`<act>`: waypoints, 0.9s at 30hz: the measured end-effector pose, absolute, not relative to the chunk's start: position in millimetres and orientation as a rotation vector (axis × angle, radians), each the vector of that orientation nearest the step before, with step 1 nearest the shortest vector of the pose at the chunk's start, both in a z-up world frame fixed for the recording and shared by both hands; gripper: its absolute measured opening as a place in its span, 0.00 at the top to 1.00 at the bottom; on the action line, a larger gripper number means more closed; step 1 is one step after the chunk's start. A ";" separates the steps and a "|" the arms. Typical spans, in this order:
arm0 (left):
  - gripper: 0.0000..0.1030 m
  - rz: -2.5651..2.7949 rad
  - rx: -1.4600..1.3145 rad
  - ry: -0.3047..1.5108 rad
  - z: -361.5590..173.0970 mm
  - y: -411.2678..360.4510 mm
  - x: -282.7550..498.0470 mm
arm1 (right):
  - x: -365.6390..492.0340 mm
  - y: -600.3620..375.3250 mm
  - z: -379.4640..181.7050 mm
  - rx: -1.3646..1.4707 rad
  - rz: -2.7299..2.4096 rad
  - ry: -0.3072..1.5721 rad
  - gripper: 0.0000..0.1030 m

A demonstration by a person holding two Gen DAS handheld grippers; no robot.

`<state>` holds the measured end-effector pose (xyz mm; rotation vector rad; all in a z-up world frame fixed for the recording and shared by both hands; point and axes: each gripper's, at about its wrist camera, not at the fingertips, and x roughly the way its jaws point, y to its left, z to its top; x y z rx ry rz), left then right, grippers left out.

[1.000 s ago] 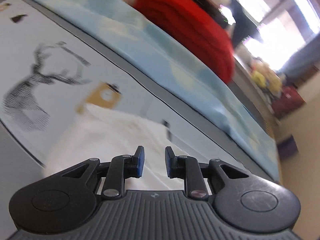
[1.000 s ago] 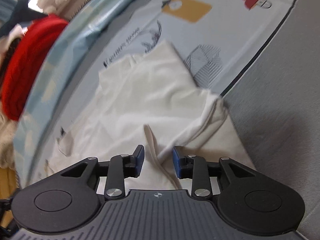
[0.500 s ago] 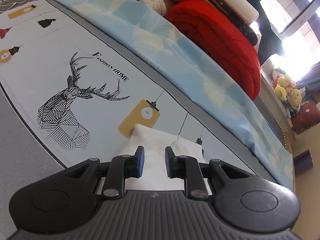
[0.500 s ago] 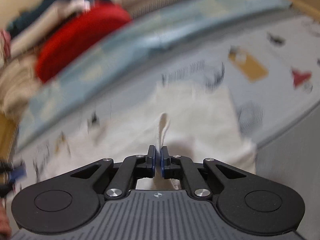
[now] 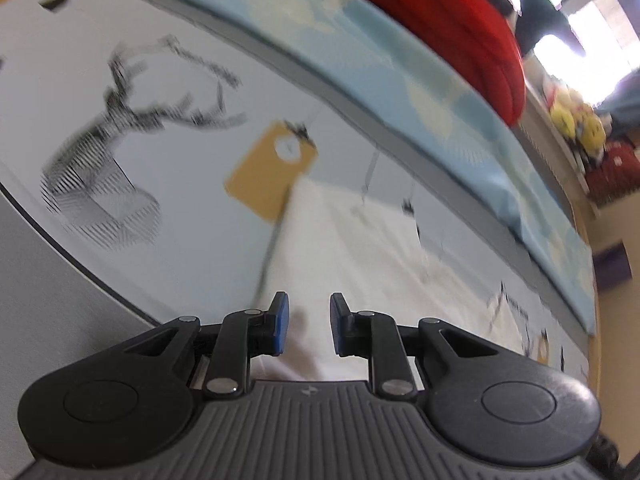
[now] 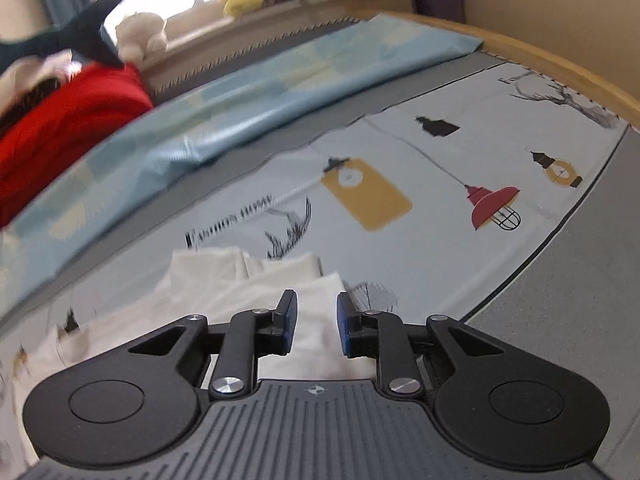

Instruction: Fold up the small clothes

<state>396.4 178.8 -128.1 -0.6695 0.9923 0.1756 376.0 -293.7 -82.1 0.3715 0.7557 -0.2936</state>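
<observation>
Between folds, judged: white garment (image 6: 224, 300) is laid partly folded on the printed sheet (image 6: 440, 240), no edge held. Right gripper (image 6: 313, 328): jaws opening, nothing pinched, cloth only seen beneath the gap. Left gripper (image 5: 305, 326): jaws parted, empty, held over the white garment (image 5: 360, 264). In both wrist views the cloth runs from 6 up toward 12 and 1 o'clock of the tips. Next move likely needs an edge re-pinched and carried across.
</observation>
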 end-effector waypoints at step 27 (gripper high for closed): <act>0.80 0.079 -0.332 0.975 -52.5 148.1 311.0 | 349.1 -321.0 -12.2 0.505 -0.328 0.746 0.58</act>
